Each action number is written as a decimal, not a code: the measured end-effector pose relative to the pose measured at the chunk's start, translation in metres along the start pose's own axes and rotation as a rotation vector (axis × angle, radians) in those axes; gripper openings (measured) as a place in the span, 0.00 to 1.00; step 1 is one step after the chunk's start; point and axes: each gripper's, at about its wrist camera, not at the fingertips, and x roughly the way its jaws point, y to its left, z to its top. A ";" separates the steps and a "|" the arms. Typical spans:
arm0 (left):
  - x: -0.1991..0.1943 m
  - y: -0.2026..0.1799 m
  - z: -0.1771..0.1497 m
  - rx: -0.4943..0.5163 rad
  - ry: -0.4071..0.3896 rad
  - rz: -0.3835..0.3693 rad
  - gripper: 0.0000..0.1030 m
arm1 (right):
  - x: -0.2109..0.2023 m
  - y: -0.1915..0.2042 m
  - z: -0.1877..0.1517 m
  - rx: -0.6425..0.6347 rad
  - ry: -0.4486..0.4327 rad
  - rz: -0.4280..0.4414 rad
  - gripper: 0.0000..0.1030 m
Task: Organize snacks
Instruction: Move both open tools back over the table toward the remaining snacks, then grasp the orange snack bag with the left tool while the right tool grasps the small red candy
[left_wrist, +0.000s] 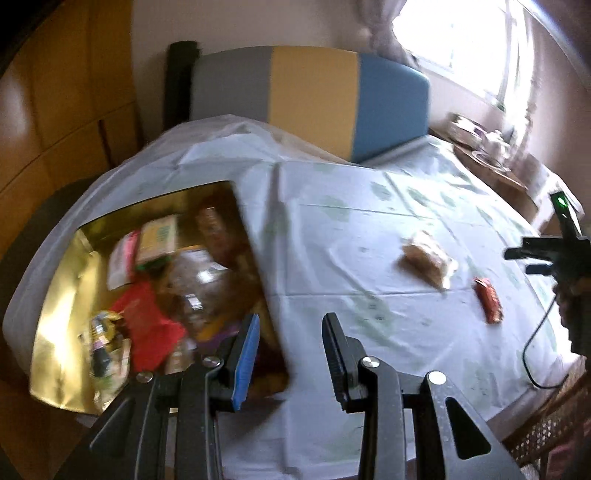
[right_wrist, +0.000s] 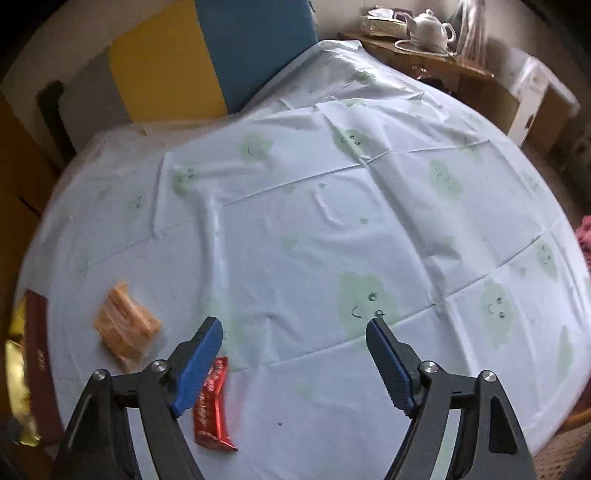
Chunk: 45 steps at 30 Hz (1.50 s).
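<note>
Box (left_wrist: 66, 280) sits at the table's left edge, lid off, already loaded with a jar (left_wrist: 195, 284), a red packet (left_wrist: 147, 332) and assorted wrappers. Two snacks are left out on the tablecloth (right_wrist: 314, 221): a clear pack of biscuits (right_wrist: 125, 334) and a red bar (right_wrist: 212, 402), lying near each other but apart.

Right gripper (right_wrist: 295, 330) is spread wide with nothing between the jaws; the red bar lies just under and beside its left finger, off the centre line. Left gripper (left_wrist: 290, 347) is narrowly parted and empty, hanging over the box's near rim.

Step in hand, as judged: pick the red bar with the right gripper.

- Gripper should be shifted toward the bar until the bar is centred between the fingers.
- Jaws should be set across the bar's short width, not its length.
- Fingers should be brought down flat to the cloth before closing; the cloth is creased and could be pinched with the wrapper.
- The foil wrapper looks slippery, so a mid-body grip is advised.
- The biscuit pack should be left undisturbed during the approach.
</note>
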 end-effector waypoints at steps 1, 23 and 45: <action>0.003 -0.008 0.001 0.014 0.012 -0.017 0.34 | 0.002 0.001 0.000 -0.007 0.010 0.000 0.79; 0.029 -0.059 -0.019 0.124 0.131 -0.121 0.34 | 0.027 0.083 -0.058 -0.477 0.199 0.028 0.26; 0.106 -0.125 0.057 0.003 0.289 -0.274 0.56 | 0.001 0.019 -0.013 -0.116 0.032 0.024 0.82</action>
